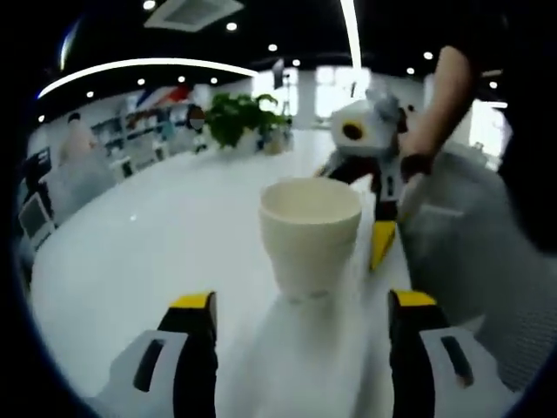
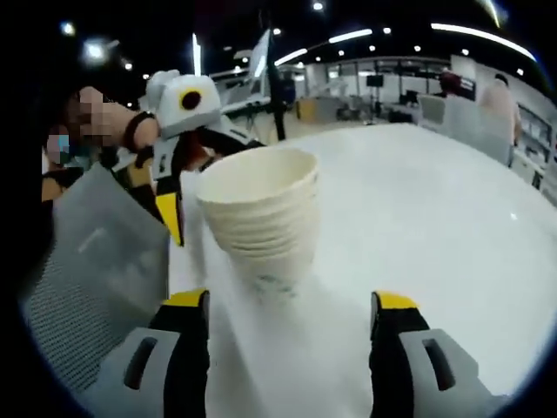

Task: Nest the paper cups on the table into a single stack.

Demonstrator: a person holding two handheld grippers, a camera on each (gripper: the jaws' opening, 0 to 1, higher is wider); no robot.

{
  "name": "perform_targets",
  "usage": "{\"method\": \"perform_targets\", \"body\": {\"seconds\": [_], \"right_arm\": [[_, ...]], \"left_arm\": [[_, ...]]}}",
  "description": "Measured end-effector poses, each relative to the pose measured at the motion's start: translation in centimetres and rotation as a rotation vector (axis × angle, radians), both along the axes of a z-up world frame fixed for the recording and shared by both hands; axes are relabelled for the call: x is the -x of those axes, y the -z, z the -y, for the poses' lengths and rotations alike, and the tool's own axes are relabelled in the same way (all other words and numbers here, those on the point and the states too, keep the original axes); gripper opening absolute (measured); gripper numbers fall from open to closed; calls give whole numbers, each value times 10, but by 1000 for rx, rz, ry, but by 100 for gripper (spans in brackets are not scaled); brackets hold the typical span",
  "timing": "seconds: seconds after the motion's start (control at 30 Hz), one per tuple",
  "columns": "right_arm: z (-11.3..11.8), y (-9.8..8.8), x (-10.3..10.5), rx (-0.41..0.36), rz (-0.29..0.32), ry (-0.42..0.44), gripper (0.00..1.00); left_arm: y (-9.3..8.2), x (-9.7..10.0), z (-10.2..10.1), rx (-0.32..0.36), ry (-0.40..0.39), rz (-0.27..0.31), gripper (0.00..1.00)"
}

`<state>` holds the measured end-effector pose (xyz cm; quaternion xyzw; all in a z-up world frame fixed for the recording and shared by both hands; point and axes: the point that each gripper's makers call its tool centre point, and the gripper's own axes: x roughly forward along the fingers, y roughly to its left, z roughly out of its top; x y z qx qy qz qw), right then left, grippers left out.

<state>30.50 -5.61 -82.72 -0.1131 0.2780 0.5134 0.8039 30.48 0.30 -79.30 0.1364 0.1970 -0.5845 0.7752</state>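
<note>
White tabletop spreads wide under both cameras, glossy and bare over most of its span, with a bright open hall behind it: ceiling spotlights, curved light strips, a leafy potted plant at the table's far edge in the left gripper view, and desks and screens far off in the right gripper view. In the left gripper view the left gripper points forward with its yellow-tipped jaws spread well apart, holding nothing; a single cream paper cup stands upright on the table just beyond and between the jaw tips, touching neither. Farther off to the right of that cup the other gripper enters, its white body and one yellow-tipped jaw showing beside the cup, held by a person's hand and forearm. A grey mesh panel lies at the right of this view. In the right gripper view the right gripper likewise has its jaws parted wide with nothing clamped between them; a stack of nested cups stands upright on the table just ahead, between the jaw lines, several rims showing one below another. Its base looks blurred, so contact with the jaws cannot be judged closely, though a gap shows on each side. Beyond the stack to the left the other gripper appears, white with a dark round lens, beside the same grey mesh.
</note>
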Motion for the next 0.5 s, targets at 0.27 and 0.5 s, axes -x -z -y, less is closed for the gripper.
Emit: {"method": "perform_targets", "body": {"seconds": [0.27,0.5], "right_arm": [[-10,9,-12,-49,14,-26,63],[-19,11,-5,-121,-8,-57,58]], "left_arm": [[-7,-13,9,49,-7,-3,72],[-10,-9,21,51,32,21,70]]}}
